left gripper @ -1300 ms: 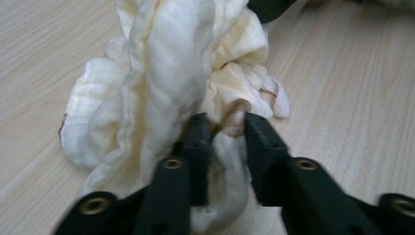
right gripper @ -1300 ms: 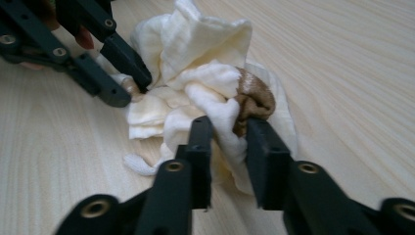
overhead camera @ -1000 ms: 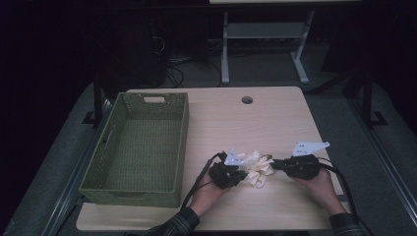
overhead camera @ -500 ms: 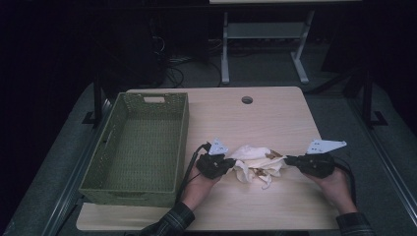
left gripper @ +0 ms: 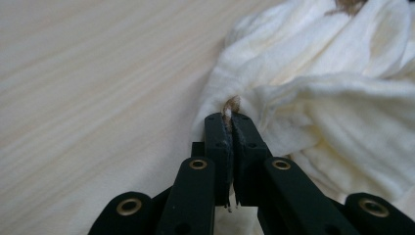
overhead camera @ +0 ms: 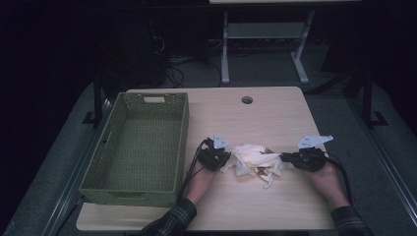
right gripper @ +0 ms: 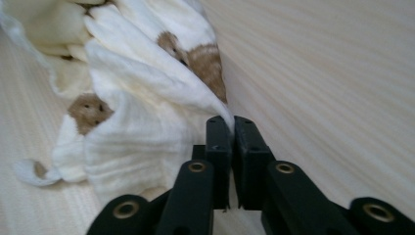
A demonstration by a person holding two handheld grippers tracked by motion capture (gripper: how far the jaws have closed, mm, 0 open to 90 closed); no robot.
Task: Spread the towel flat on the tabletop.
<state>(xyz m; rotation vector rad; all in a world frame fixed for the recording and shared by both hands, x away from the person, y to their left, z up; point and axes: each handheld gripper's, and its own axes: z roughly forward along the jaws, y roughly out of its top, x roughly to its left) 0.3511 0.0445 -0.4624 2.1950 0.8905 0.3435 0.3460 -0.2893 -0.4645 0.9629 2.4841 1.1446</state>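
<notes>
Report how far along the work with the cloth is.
Done: both hand-held grippers, left and right, are shut on opposite edges of the cream cloth. In hand: it lies bunched on the table between them. Left: probably spreading or folding; the green basket holds nothing.

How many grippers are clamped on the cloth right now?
2. The left gripper pinches the cloth at its left edge; the right gripper pinches its right edge. Both have their jaws shut on fabric, cloth bunched between them on the table.

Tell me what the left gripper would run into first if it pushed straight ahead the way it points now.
The left gripper is shut on an edge of the cream cloth, so the cloth's bunched folds come first. Beyond them, probably the right gripper at the far end.
</notes>
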